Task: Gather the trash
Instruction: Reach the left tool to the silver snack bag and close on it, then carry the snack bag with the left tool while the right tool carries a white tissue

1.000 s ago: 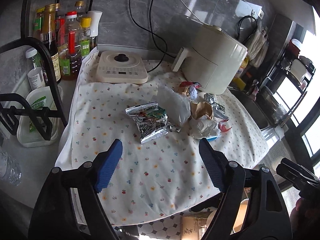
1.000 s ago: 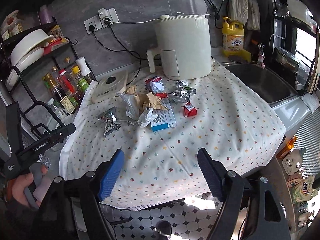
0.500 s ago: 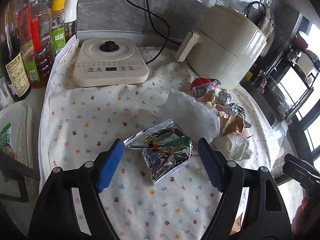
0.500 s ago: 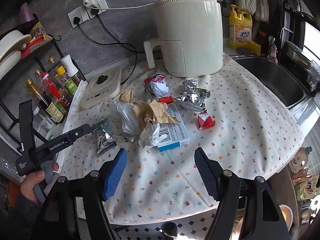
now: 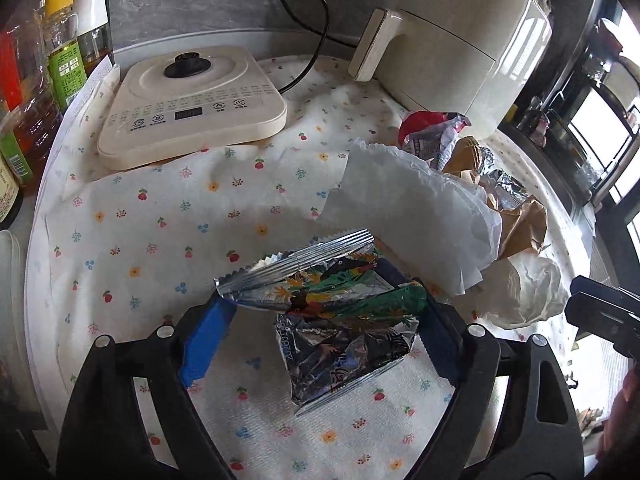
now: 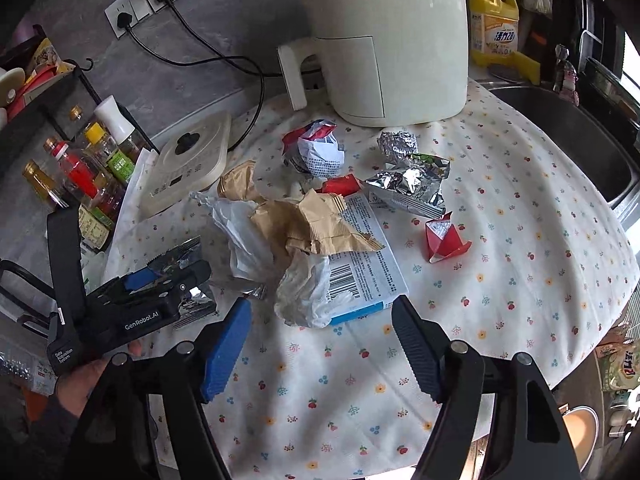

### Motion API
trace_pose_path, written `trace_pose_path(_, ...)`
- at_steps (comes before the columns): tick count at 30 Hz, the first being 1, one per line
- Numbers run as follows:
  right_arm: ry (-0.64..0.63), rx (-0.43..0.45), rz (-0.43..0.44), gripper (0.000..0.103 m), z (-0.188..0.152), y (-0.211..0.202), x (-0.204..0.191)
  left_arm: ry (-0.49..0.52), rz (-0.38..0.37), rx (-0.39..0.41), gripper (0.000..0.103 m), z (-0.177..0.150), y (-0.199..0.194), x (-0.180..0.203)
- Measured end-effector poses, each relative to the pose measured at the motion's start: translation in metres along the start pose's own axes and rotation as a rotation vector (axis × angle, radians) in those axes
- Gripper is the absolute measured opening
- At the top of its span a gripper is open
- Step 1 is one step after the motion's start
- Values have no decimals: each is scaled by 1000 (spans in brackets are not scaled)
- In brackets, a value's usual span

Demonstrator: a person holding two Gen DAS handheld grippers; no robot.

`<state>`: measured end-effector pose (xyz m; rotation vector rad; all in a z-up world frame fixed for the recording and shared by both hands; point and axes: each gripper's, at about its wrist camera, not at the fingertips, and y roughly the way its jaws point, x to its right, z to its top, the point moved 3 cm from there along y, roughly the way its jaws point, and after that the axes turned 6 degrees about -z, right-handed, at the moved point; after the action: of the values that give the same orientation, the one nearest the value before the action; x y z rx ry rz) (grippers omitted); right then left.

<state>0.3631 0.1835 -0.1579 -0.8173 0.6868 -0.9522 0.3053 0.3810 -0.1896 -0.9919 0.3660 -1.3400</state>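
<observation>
Left claw (image 5: 320, 332): jaws stand wide, one on each side of the foil snack wrapper (image 5: 340, 320), which lies flat on the flowered cloth (image 5: 160, 240) of the worktop. The jaws have just been closing a little. The blue pad (image 5: 204, 336) sits at the wrapper's crimped left edge and the dark pad is just beside its right edge; whether either pad presses the foil cannot be told, no firm grip seen. Right claw (image 6: 320, 340): jaws wide apart and just been closing, nothing between them but bare cloth; it hangs just short of the trash heap. Nearest the right claw: white crumpled paper (image 6: 308, 292) and a flat blue-edged box (image 6: 368, 264) with a barcode, under a torn brown paper bag (image 6: 316, 224). Further back: a red carton scrap (image 6: 444, 236), a silver foil bag (image 6: 412, 184), a foil ball (image 6: 398, 142). The white air fryer (image 6: 384, 32) stands behind the heap.
</observation>
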Motion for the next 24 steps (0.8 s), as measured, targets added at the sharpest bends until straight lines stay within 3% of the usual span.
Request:
trace_pose_path(2,-4,-20,14,52,0,9,-3,-12,-4,0,73,-1,-1,-2)
trace_pose_path(4,-11,-43,18,15,-1,16,-6,-15,-8,12,64,-3,-5,-4)
trace_pose_path(5,-16,-58,20,12,-2,19,-8,-17,-8,16,61,-4,-7,-4)
trace_pose_path(7,-19,-59,39,9,-4,20,-10,-28,-5,18,47,-7,-11,-6)
trace_pose_path(9,-31,-55,50,8,-7,17,-13,-44,1,27,42,-11,-16,-9)
trace_pose_path(17,-57,-36,98,7,-18,-4,-12,-112,40,98,39,-30,-54,-13)
trace_pose_path(24,-84,-44,123,7,-31,-23,5,-149,89,133,39,-60,-87,10)
